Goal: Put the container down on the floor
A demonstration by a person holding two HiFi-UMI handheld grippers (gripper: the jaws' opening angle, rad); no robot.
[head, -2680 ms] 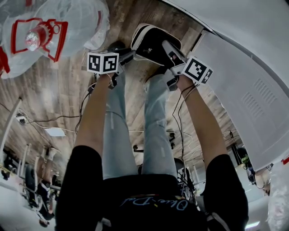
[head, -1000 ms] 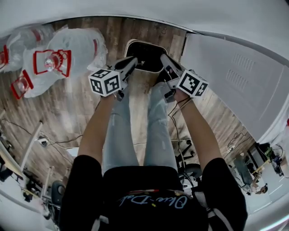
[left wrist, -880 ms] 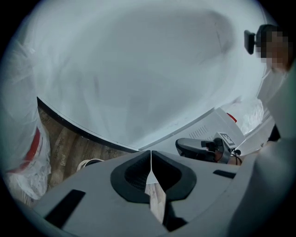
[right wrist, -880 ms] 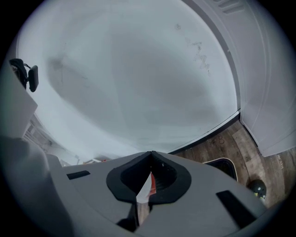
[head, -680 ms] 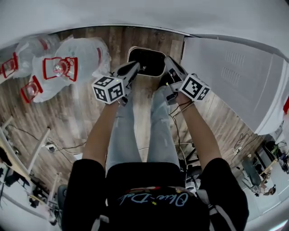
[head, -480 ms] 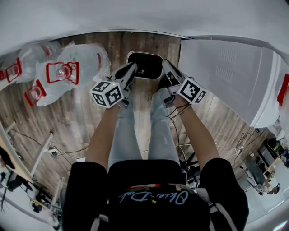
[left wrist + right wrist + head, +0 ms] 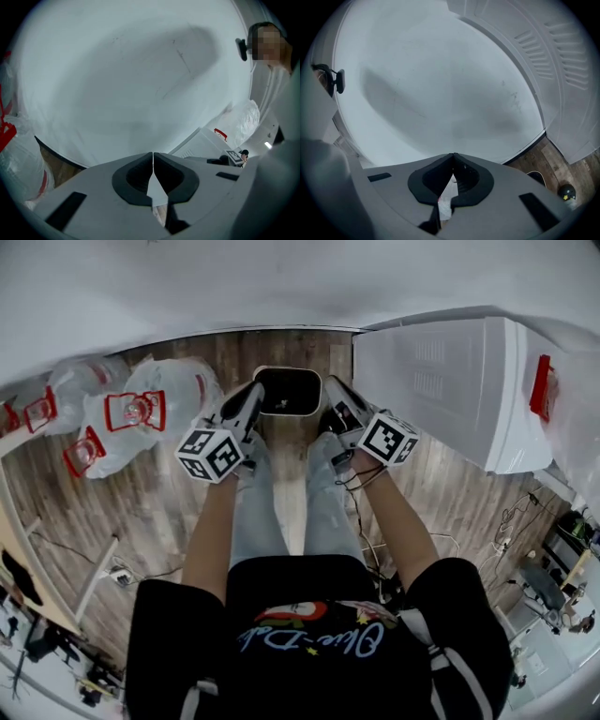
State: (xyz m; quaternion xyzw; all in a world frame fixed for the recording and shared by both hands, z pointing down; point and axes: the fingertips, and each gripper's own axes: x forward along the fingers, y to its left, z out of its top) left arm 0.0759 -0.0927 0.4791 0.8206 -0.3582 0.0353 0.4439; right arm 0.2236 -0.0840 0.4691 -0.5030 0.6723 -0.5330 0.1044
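At the foot of the white wall, straight ahead of my legs, my two grippers point down and forward toward the container. The left gripper has its jaws closed, the tips meeting in a thin line in its own view, with nothing caught between them. The right gripper is the same: jaws brought together at the tips, nothing in them. Each gripper view looks past its jaws at the pale wall.

The container is a dark, rounded rectangle with a light rim. It sits low over the wooden floor, close to the wall. From the head view I cannot tell whether it rests on the boards. The left gripper's tip comes up to the container's left edge and the right gripper's tip to its right edge. Whether either one touches the rim I cannot make out.

Nearer me than the container, the left marker cube and the right marker cube sit above my wrists. Left of the container, near but apart from it, lie clear plastic-wrapped bundles with red handles. Right of the container, just beside it, stands a large white cabinet with vent slots.
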